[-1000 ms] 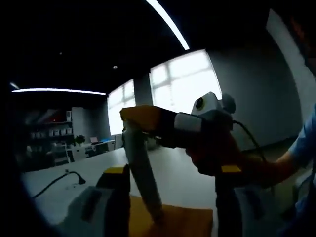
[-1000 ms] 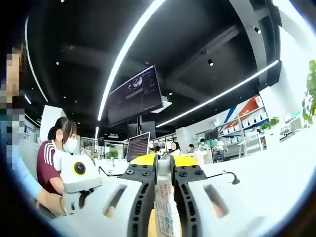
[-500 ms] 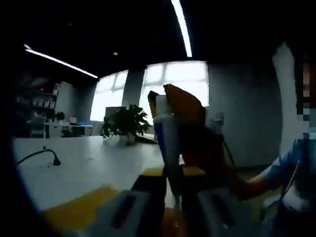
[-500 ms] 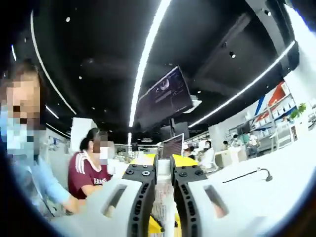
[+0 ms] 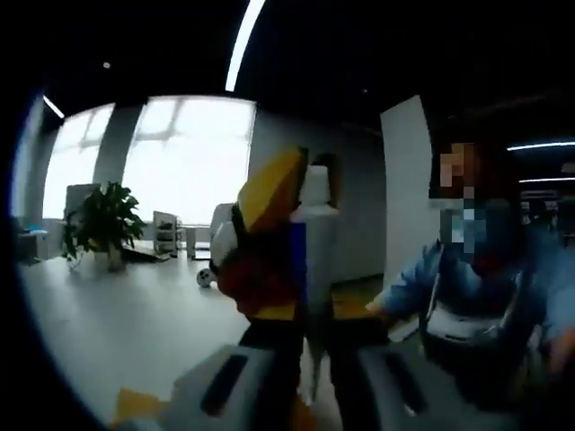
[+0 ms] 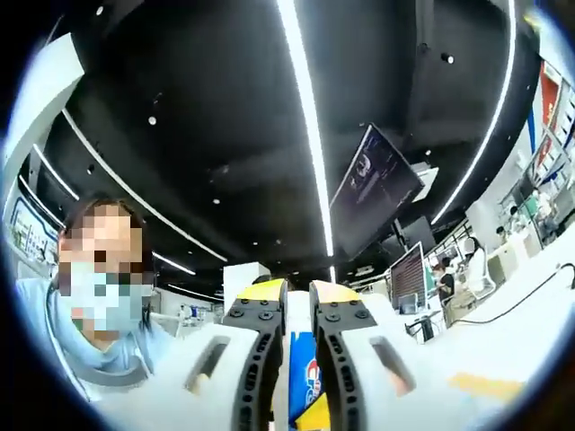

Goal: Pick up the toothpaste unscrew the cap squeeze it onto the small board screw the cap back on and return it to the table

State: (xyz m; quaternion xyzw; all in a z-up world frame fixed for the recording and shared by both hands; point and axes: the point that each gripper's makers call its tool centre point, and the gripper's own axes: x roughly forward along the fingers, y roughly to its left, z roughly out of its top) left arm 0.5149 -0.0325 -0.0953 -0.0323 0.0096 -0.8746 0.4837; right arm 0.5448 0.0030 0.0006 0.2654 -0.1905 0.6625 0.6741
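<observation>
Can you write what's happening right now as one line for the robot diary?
stage: tube held up | toothpaste tube: between both | right hand-held gripper: shut on tube | left hand-held gripper: shut on tube | cap: on

right gripper (image 6: 287,359): grey body | black yellow-tipped jaws, screws | person (image 5: 476,296): light-blue top

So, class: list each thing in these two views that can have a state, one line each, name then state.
toothpaste tube: upright, held between both grippers
cap: on the tube's top end
right gripper: shut on the toothpaste tube
left gripper: shut on the toothpaste tube's lower end
hanging screen: on, showing a dim picture
</observation>
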